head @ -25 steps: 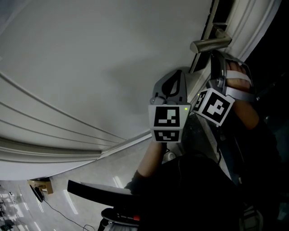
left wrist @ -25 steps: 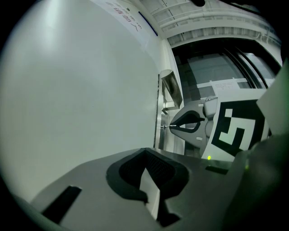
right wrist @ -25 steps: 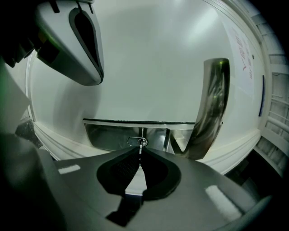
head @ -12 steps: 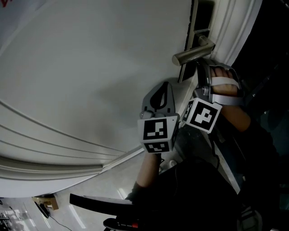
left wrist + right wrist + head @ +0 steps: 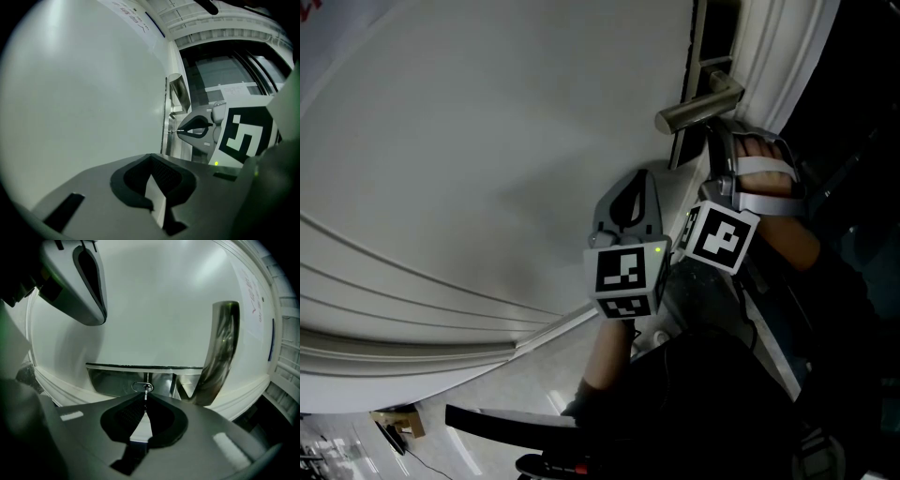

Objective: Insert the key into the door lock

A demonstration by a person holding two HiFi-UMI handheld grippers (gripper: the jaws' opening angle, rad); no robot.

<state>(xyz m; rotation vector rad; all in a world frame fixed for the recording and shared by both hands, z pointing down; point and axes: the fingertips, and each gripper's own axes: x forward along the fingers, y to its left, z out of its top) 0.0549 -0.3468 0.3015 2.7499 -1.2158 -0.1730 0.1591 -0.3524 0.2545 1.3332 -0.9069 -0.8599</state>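
Jaws of our right gripper (image 5: 146,398) pinch the thin silver metal key (image 5: 145,393), its tip at the oval steel door lock (image 5: 136,386) beside the brushed lever handle (image 5: 220,352). Our left gripper (image 5: 151,157) hangs closed and empty. We should push straight and level, without twisting.

The door handle (image 5: 220,352) juts out just beside the keyhole (image 5: 143,387), crowding one side of the right tongs (image 5: 146,399) and their key (image 5: 146,393). The left tongs (image 5: 151,161) hang near on the other side. Between them the lock plate (image 5: 112,378) is bare, and the broad door (image 5: 487,141) face beyond lies open.
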